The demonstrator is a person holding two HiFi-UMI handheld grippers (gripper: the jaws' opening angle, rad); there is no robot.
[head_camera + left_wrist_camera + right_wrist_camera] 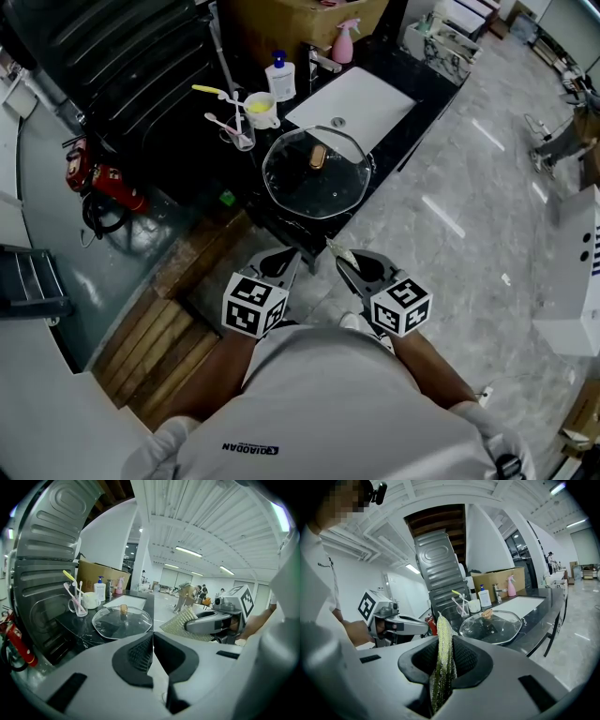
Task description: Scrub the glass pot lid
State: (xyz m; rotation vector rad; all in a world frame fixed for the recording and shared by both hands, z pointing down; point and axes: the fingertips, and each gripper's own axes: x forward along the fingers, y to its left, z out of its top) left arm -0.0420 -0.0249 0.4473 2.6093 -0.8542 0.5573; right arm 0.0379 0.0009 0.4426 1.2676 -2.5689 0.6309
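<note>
Lid (317, 174) sits near counter (424, 89) edge.

Glass lid (317, 178) on the counter (202, 155), sink (361, 101) just behind it, toothbrush cups (255, 112) to its left.

On my black table (417, 98) a white sink basin (361, 103) is set in at the right, with a pink spray bottle (345, 42) at its far edge, near a cardboard box (300, 23). Left of the basin stand a white pump bottle (280, 78), a white mug (263, 112) holding a yellow toothbrush (217, 92), and a clear glass (243, 137). A red fire extinguisher (105, 178) sits off to my left, above wooden boards (164, 333).
</note>
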